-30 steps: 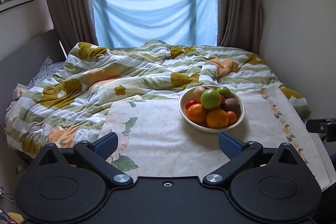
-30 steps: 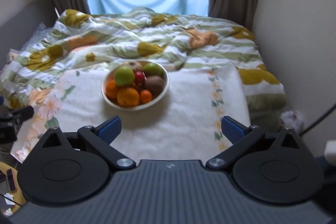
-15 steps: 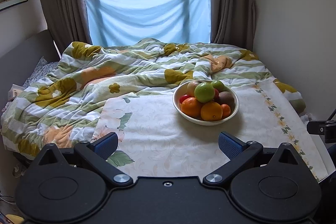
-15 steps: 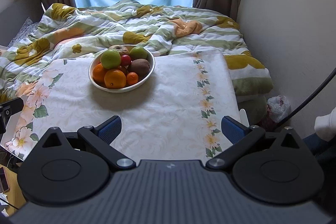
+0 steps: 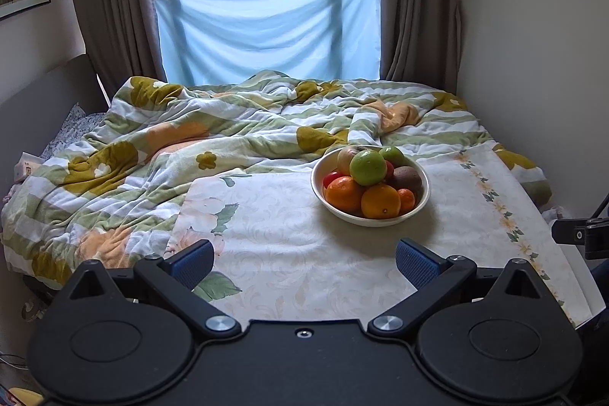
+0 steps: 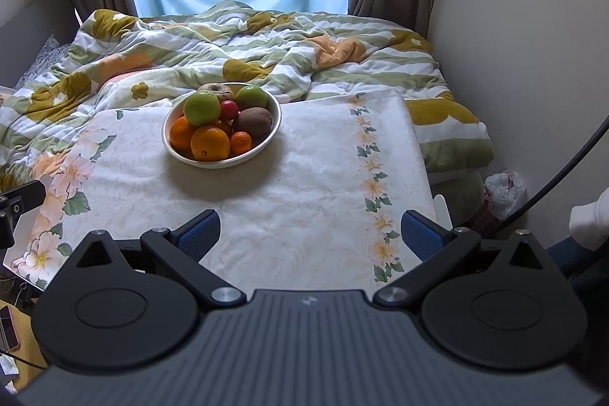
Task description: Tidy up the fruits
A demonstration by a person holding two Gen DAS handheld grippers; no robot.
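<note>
I see both units idle: left hand-held gripper (image 5: 303, 263) jaws wide apart, empty; right hand-held gripper (image 6: 310, 231) same. Fruit bowl (image 6: 262, 149) sits on the floral-cloth bench (image 6: 304, 185), well ahead of both, piled with oranges, green apples, a kiwi (image 6: 253, 121). Rumpled duvet (image 5: 190, 139) behind.
</note>
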